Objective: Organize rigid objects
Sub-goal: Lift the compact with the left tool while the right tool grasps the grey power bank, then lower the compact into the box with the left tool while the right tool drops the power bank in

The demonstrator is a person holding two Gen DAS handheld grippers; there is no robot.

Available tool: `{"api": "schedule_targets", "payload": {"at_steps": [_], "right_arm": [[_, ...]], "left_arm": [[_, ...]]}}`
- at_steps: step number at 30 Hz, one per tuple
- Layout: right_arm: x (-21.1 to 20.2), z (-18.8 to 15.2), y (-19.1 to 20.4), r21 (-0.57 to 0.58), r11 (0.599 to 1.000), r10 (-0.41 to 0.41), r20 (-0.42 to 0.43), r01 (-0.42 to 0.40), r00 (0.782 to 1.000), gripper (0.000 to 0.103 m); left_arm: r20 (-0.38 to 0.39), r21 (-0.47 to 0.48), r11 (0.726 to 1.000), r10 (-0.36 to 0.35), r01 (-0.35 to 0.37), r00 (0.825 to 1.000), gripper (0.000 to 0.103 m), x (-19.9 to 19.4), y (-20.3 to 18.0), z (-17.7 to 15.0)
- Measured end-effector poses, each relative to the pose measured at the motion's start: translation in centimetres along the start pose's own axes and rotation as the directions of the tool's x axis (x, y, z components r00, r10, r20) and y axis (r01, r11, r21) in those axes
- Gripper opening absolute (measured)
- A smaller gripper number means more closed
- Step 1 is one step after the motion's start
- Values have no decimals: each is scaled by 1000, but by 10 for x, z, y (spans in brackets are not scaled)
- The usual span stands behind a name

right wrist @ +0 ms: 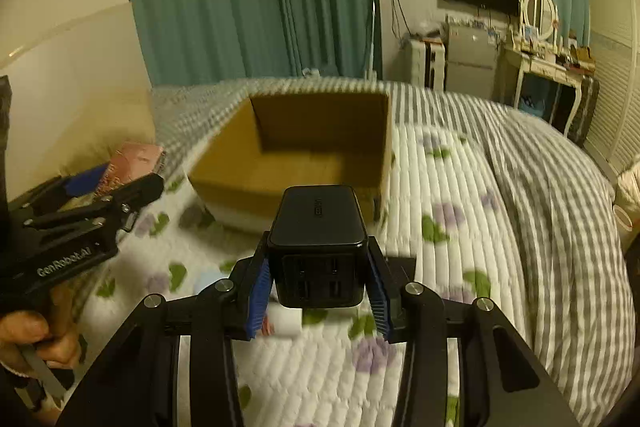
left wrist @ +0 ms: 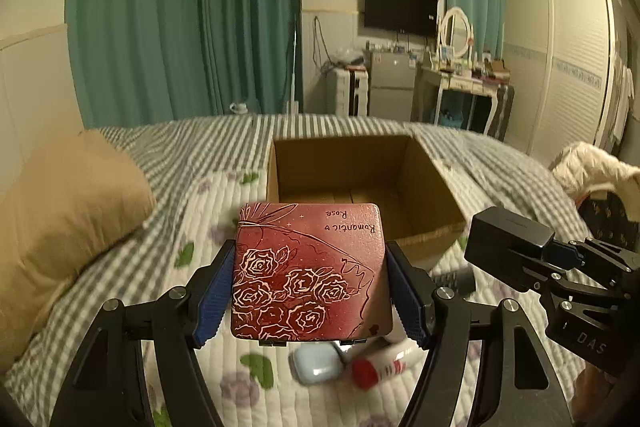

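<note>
My left gripper (left wrist: 310,291) is shut on a flat red tin with a rose pattern (left wrist: 310,271) and holds it above the quilt, short of the open cardboard box (left wrist: 436,187). My right gripper (right wrist: 318,287) is shut on a black multi-port charger block (right wrist: 318,227), also held above the bed in front of the box (right wrist: 224,151). The box looks empty inside. Each gripper shows in the other's view: the right one with the charger (left wrist: 508,239), the left one with the tin (right wrist: 132,159).
Under the left gripper lie a light blue case (left wrist: 318,367) and a white bottle with a red cap (left wrist: 384,361) on the floral quilt (right wrist: 440,187). A tan pillow (left wrist: 64,211) is at the left. A dressing table (left wrist: 464,83) stands beyond the bed.
</note>
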State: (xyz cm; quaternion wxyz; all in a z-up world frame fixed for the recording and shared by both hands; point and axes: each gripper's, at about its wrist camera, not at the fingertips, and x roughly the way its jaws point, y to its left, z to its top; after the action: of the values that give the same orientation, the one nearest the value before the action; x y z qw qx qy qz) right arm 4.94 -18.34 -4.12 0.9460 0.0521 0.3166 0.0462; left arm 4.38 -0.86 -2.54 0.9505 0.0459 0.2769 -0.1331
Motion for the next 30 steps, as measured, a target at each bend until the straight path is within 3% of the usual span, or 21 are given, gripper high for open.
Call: {"api": "schedule_targets", "payload": {"at_steps": [12, 17, 23, 30], "right_arm": [[-9, 65, 11, -34, 999, 19, 159, -14, 987, 41], [-2, 88, 9, -46, 999, 20, 193, -11, 981, 41], [36, 101, 4, -65, 998, 7, 161, 4, 987, 41], [87, 92, -3, -75, 997, -15, 79, 21, 997, 41]], "left_arm": [[81, 6, 1000, -30, 30, 996, 72, 16, 6, 56], [63, 8, 999, -51, 50, 997, 72, 37, 7, 72], [17, 3, 999, -53, 53, 998, 72, 72, 10, 81], [-34, 3, 998, -70, 70, 997, 72, 118, 8, 73]]}}
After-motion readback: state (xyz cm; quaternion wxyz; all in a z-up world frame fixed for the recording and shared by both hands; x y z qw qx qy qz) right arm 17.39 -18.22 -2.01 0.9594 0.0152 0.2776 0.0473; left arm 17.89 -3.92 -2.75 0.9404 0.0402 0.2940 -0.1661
